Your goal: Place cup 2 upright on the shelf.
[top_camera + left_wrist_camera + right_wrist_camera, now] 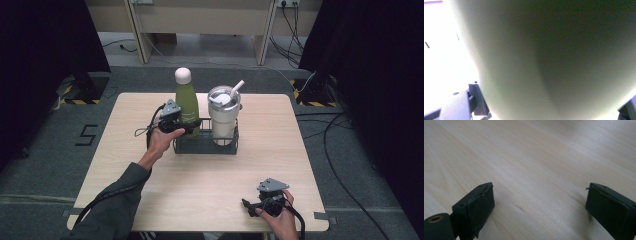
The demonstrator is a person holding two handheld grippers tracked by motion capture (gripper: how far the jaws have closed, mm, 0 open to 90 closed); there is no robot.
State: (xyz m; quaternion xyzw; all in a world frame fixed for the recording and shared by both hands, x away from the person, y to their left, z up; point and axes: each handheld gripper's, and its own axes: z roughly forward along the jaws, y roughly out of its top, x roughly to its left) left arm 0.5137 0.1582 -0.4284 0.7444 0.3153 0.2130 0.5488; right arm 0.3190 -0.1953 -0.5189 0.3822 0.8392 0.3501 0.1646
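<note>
Right now one dark wire basket [205, 145] sits near the middle of the wooden table [125, 175], holding two containers: one green bottle [187, 102] with a pale cap on its left side and one steel tumbler [223, 120] with a lid and straw on its right. The left gripper [192, 127] is clamped on the green bottle's lower body, at the basket rim. The right gripper [246, 204] rests near the table's front edge, jaws spread wide over bare wood.
</note>
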